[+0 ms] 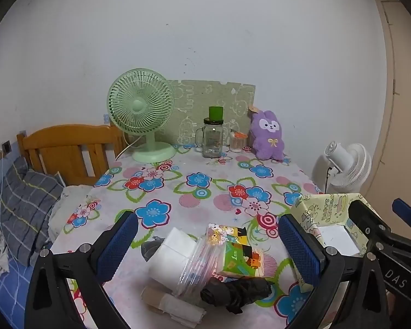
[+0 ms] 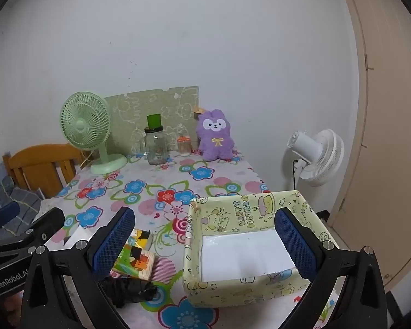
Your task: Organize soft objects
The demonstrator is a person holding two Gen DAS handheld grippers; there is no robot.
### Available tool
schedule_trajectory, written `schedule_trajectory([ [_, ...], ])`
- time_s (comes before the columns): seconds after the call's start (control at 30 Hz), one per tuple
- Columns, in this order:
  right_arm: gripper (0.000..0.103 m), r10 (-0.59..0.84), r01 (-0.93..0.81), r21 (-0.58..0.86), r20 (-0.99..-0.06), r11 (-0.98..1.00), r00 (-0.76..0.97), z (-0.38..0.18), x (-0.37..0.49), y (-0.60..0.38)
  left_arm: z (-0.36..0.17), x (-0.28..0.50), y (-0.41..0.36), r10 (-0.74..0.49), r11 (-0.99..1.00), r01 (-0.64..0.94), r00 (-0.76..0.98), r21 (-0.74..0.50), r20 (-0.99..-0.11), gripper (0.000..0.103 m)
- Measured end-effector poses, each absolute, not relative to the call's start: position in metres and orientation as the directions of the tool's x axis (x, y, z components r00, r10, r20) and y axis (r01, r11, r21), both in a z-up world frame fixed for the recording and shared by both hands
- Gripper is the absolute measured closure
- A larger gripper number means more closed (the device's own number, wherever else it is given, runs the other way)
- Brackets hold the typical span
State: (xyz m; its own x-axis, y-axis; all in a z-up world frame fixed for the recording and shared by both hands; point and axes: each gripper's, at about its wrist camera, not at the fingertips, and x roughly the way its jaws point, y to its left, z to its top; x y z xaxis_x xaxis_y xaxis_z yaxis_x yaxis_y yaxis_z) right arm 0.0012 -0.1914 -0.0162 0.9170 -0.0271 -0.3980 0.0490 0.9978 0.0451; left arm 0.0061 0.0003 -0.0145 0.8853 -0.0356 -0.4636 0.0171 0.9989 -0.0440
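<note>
Two handheld grippers hover over a surface [image 1: 205,170] draped in a glossy cloth printed with blue, red and pink flowers, both sets of jaws spread wide and grasping nothing. Between the blue mesh-textured pads of the left gripper [image 1: 208,242] lies a loose heap of soft goods: a white block of folded tissue [image 1: 172,255], a crinkled clear plastic bag [image 1: 197,266], a squashy tissue pack [image 1: 239,260] printed in green, yellow and orange cartoon blocks, a crumpled black plastic bag [image 1: 235,292] nearest the camera, and a flattened brown paper tube [image 1: 172,305] at the bottom edge. Just outside the left gripper's right-hand jaw stands the corner of a paper-covered box [image 1: 315,213]. In the right wrist view that same open, rectangular box [image 2: 224,288], wrapped in pale yellow cartoon paper reading "HAPPY BIRTHDAY" and lined with a plain white floor, sits between the jaws of the right gripper [image 2: 205,238], its right wall touching or just behind the right-hand pad. The tissue pack and black bag lie beside the left-hand jaw. Well beyond both pairs of jaws, against the white wall, stand a round mint-green desk fan [image 2: 86,128], a glass jar mug [image 2: 156,148] with a green cap, a small orange-lidded pot [image 2: 184,145] and a fuzzy purple plush rabbit [image 2: 216,137]. A white floor fan [image 2: 317,156] stands off the surface to the right.
</note>
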Motion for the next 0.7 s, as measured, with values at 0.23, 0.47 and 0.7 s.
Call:
schedule_trajectory([
  [0.23, 0.000, -0.025, 0.049, 0.051, -0.393, 0.998, 0.919, -0.0158, 0.0011, -0.1905, -0.0109, 0.0083, -0.0030, -0.036, 0.999, 0.021, 0.885, -0.038, -0.464, 0.000],
  [0.47, 0.000, -0.024, 0.050, 0.057, -0.389, 0.997, 0.921, -0.0171, 0.0005, -0.1933, -0.0085, 0.0093, -0.0026, -0.050, 0.998, 0.032, 0.882, -0.045, -0.469, 0.000],
  [0.7, 0.000, -0.018, 0.049, 0.068, -0.395, 0.997, 0.919, -0.0145, 0.0015, -0.1925, -0.0056, 0.0088, -0.0047, -0.046, 0.999, 0.035, 0.885, -0.034, -0.463, 0.000],
])
